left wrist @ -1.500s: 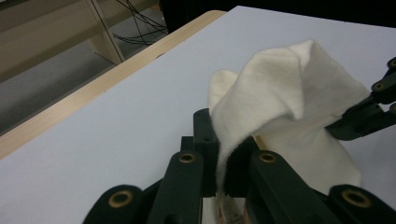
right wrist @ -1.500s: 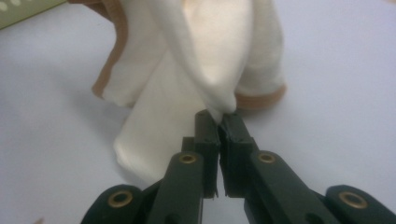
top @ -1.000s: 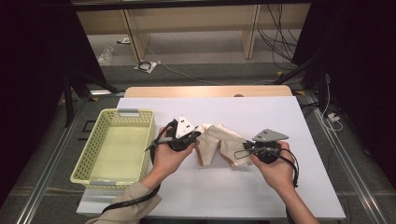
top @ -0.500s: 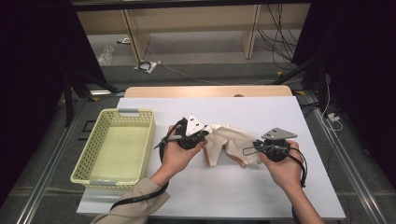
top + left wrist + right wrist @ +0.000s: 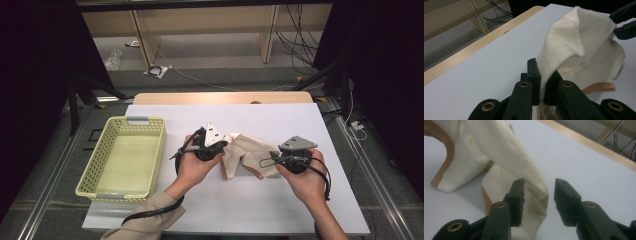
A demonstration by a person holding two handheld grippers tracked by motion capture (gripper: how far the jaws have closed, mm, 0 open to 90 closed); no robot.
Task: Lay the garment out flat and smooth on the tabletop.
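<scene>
A cream cloth (image 5: 248, 151) with a tan strap lies bunched at the middle of the white table (image 5: 280, 115). My left gripper (image 5: 223, 150) is at the cloth's left end. In the left gripper view its jaws are shut on an edge of the cloth (image 5: 584, 47), which rises from them in a peak. My right gripper (image 5: 270, 161) is at the cloth's right end. Its jaws have just been opening. In the right gripper view they (image 5: 539, 192) stand apart with a fold of the cloth (image 5: 499, 150) loose between them.
A yellow-green mesh basket (image 5: 150, 125) stands on the left of the table with nothing in it. The table's wooden far edge (image 5: 220, 97) runs behind the cloth. On the floor beyond are cables and wooden furniture legs.
My left gripper has moved right with the cloth's edge, so the cloth is more bunched. The right hand has shifted slightly to the right.
</scene>
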